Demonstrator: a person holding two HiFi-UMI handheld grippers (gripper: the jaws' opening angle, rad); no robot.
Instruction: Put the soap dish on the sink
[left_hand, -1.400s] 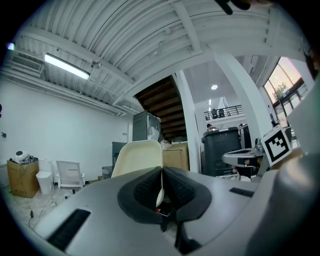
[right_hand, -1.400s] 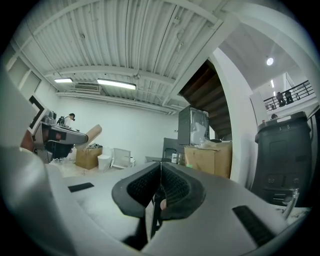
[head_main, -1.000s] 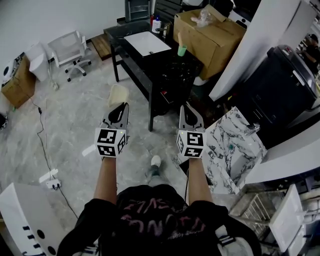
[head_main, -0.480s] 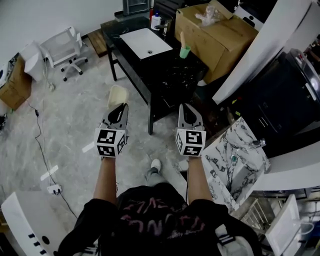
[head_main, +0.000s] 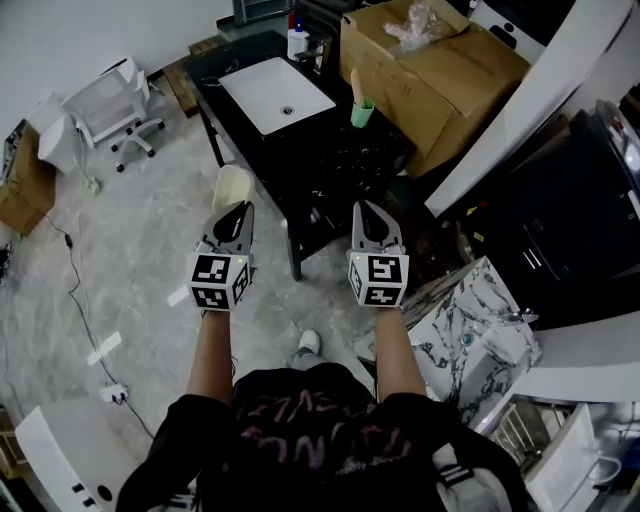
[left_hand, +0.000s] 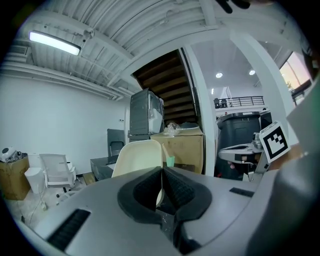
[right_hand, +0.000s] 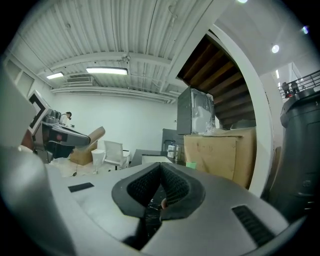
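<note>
A cream soap dish (head_main: 233, 187) sticks out ahead of my left gripper (head_main: 237, 208), which is shut on its near edge. In the left gripper view the soap dish (left_hand: 138, 157) stands on edge above the closed jaws of my left gripper (left_hand: 162, 169). My right gripper (head_main: 364, 212) is shut with nothing in it, level with the left one; its pads (right_hand: 161, 175) meet in the right gripper view. The white sink (head_main: 277, 94) is set into a black table (head_main: 340, 150) just ahead of both grippers.
A green cup (head_main: 361, 112) with a stick in it stands on the table right of the sink; bottles (head_main: 297, 41) stand at its far end. A large cardboard box (head_main: 440, 80) lies beyond. A white chair (head_main: 110, 105) is at the left, a marbled slab (head_main: 468, 320) at the right.
The person has stepped closer to the black table: sink and table now lie nearer to the grippers. Both grippers keep their pose, the left still holding the dish.
</note>
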